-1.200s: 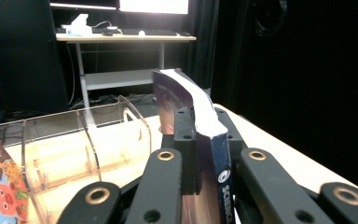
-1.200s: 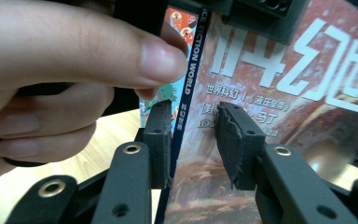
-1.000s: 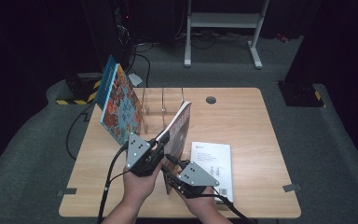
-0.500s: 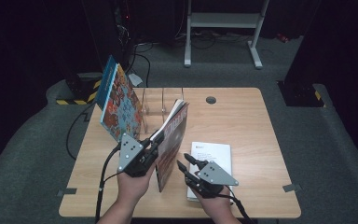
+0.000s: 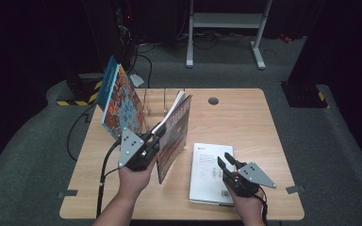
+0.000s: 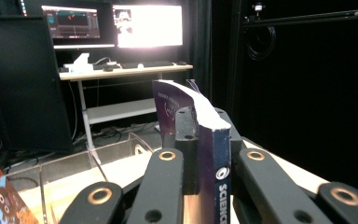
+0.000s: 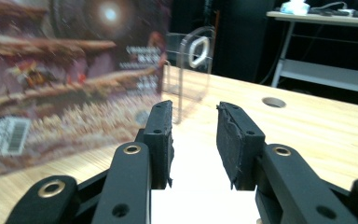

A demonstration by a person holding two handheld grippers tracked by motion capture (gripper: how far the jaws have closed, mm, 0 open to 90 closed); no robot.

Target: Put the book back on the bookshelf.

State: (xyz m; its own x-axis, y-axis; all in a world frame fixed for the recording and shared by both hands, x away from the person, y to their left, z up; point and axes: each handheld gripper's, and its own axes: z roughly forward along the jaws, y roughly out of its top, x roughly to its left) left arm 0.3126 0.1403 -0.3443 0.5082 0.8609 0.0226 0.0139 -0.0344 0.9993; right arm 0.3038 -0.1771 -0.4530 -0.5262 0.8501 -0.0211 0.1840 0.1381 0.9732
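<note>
Left gripper (image 5: 156, 136) clamped on the spine edge of a thin magazine with a reddish-brown illustrated cover (image 5: 173, 136), near the middle of the light wooden bench (image 5: 245, 117), a little toward its left side. Held upright on its lower edge, top leaning slightly toward the far edge. In the left gripper view, both black jaws pressed flat against the dark blue spine with white letters (image 6: 213, 158), pages curling at the top.

Right gripper (image 5: 224, 161) over the near right part of the bench, above a flat white booklet with small printed figures (image 5: 209, 176) close to the near edge. Jaws narrow, partly apart, nothing between them; in the right gripper view (image 7: 193, 140) a gap with white paper underneath. Whether the tips touch the paper, cannot tell.

Just behind the magazine, a clear acrylic book stand (image 5: 160, 101) toward the far edge. Against its left side, a colourful picture book with a blue spine (image 5: 120, 103), standing tilted at the far left corner
</note>
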